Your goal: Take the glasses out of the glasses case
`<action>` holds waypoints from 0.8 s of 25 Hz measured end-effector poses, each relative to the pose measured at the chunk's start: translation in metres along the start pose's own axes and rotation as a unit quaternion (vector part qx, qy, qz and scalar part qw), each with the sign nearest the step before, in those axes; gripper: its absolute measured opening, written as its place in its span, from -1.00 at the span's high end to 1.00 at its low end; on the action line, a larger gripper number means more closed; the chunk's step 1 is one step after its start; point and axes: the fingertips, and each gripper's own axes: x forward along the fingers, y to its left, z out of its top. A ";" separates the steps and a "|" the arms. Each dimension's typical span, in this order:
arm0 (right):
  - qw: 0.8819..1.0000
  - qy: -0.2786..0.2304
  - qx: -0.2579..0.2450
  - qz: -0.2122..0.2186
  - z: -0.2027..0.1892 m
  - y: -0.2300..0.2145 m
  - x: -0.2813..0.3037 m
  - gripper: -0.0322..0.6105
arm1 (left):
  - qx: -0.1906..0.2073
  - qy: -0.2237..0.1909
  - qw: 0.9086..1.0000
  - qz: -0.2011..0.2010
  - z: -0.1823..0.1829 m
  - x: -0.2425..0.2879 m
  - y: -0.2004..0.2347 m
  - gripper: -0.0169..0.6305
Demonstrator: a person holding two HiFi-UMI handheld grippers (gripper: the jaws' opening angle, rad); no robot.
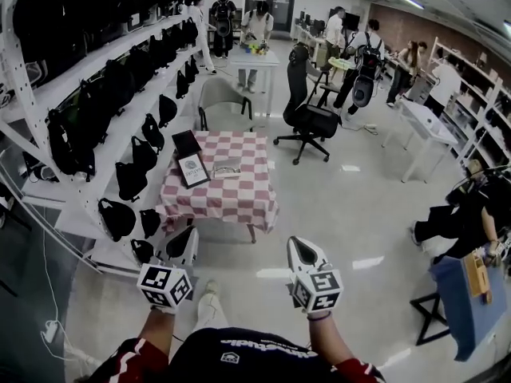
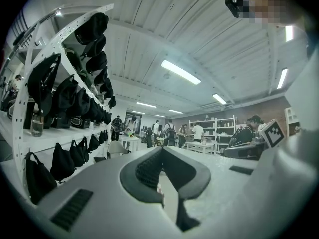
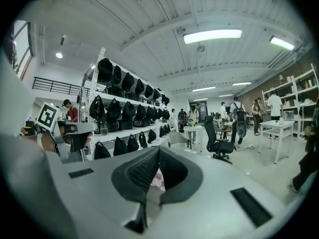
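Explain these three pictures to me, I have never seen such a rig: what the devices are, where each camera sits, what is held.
No robot: a person holds tongs in each hand. The head view comes from a camera on the person's head and looks down on the left tongs and right tongs, each bearing a marker cube. The other two pictures come from cameras riding on the tongs, looking along their jaws. In both, the jaws meet at the tips with nothing between, so nothing is held. Ahead, some way off, stands a table with a checkered cloth. On it lie a dark case and a smaller grey object, too small to identify.
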 end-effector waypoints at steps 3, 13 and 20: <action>1.000 0.001 0.001 -0.003 0.002 -0.002 0.009 0.89 | 0.002 0.002 1.000 -0.005 0.000 0.009 0.006 0.93; 1.000 0.007 -0.006 -0.012 0.012 -0.017 0.055 0.89 | -0.004 0.002 1.000 -0.015 0.000 0.057 0.037 0.93; 1.000 0.009 -0.003 -0.023 0.024 -0.031 0.105 0.89 | -0.011 0.004 1.000 -0.025 0.001 0.104 0.071 0.93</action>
